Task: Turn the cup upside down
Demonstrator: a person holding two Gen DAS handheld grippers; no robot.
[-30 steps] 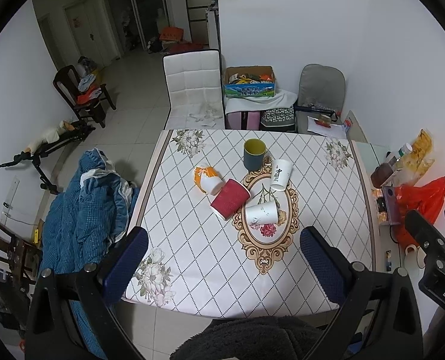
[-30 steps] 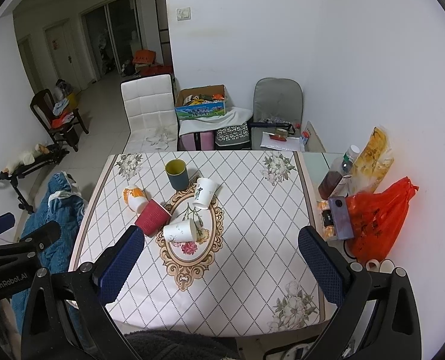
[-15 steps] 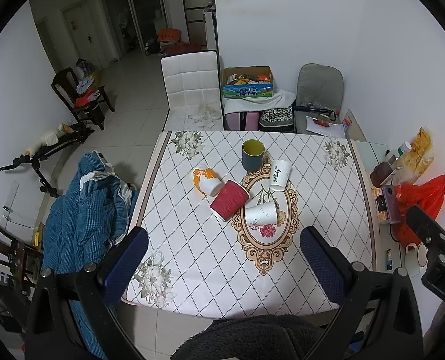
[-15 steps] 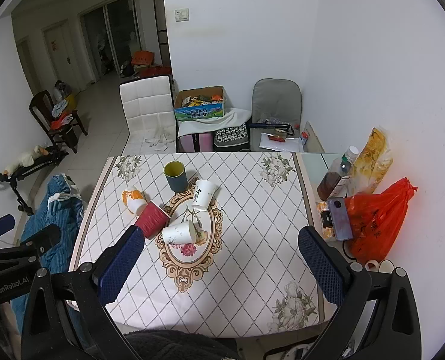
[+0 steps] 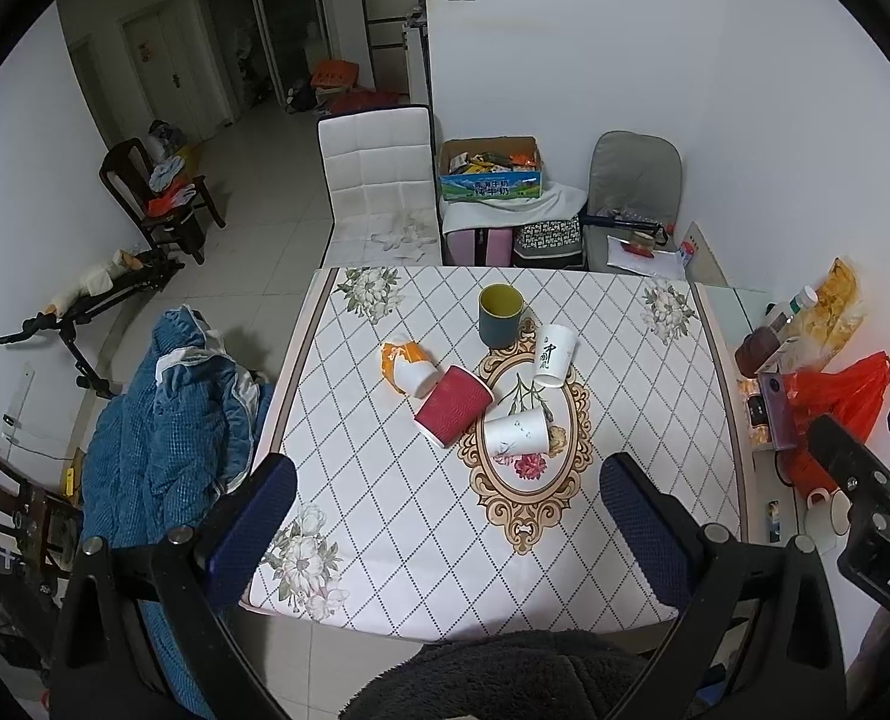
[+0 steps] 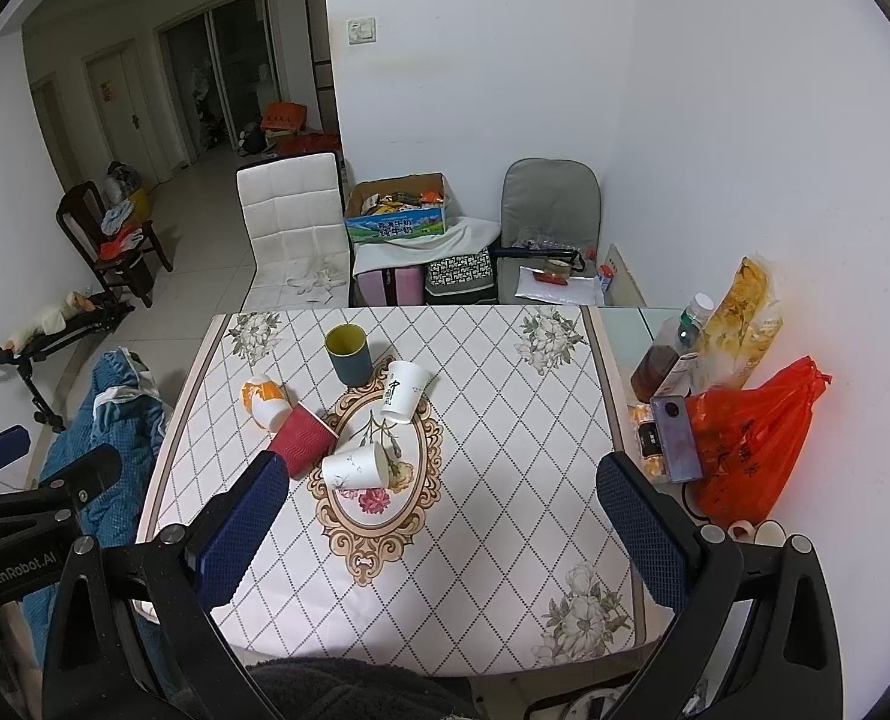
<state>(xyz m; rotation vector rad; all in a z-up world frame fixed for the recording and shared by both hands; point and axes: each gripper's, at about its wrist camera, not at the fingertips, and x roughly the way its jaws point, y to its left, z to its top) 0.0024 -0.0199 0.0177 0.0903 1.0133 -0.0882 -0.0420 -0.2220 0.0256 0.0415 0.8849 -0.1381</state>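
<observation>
**Both grippers wide and empty above a cluster of cups**

While both tools hang high over the near edge of the table, the left gripper has its blue-padded jaws spread wide with nothing between them, and the right gripper is the same: splayed, empty, touching nothing.

Ahead of the left jaws, well apart from them, lies a white paper cup with a faint sprig print, on its side on the oval floral medallion of the diamond-patterned tablecloth. Just beside it, possibly touching, a red ribbed paper cup also lies tipped. Further out are an orange-and-white paper cup on its side, a white paper cup with dark calligraphy leaning, and a dark grey mug with a yellow-green inside standing mouth up.

Which cup is meant I cannot tell. The paper ones look light and thin-walled, likely to crush or skid under a hard squeeze; a gentle pinch across the mid-body seems safest. The mug appears heavier, rigid and smoother, probably wanting a firmer hold on its wall.

From the right wrist, the left blue finger overlaps the red cup's base, which the left wrist shows whole. The right wrist also shows a red plastic bag beyond its right jaw more fully.
</observation>
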